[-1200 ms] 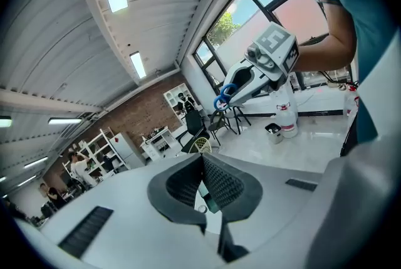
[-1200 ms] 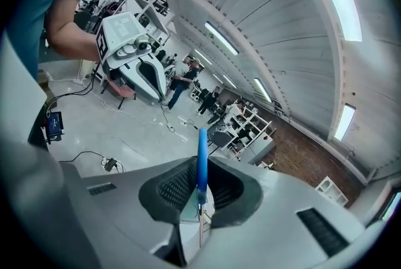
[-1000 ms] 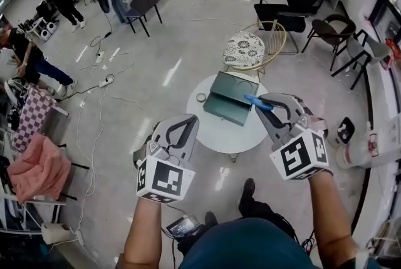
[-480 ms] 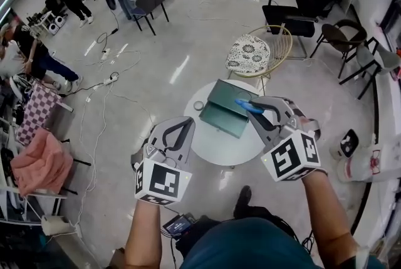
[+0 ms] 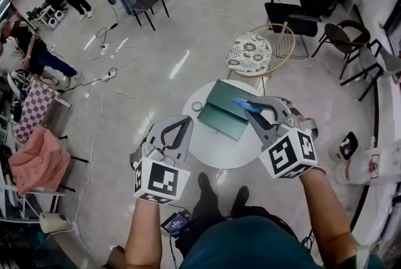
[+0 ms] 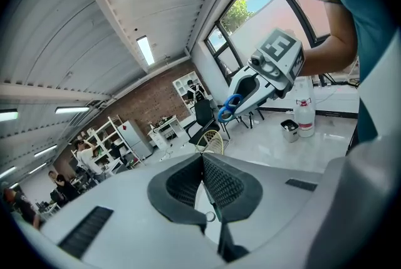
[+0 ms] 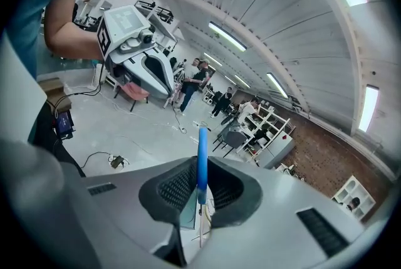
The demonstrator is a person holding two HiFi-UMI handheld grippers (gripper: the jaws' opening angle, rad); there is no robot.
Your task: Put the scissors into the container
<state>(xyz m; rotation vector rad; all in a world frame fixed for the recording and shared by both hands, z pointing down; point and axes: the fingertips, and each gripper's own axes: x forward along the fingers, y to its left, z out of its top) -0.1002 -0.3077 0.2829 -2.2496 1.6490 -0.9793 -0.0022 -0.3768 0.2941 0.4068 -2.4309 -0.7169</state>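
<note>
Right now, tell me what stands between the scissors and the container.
Nothing visible does. The right claw holds the scissors over the green container on the round table, with only air between them.

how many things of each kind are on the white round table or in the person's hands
grey two-jaw tools: 2, left tool, right tool
blue-handled scissors: 1
dark green rectangular container: 1
small pale ring-shaped roll: 1
total: 5
</note>
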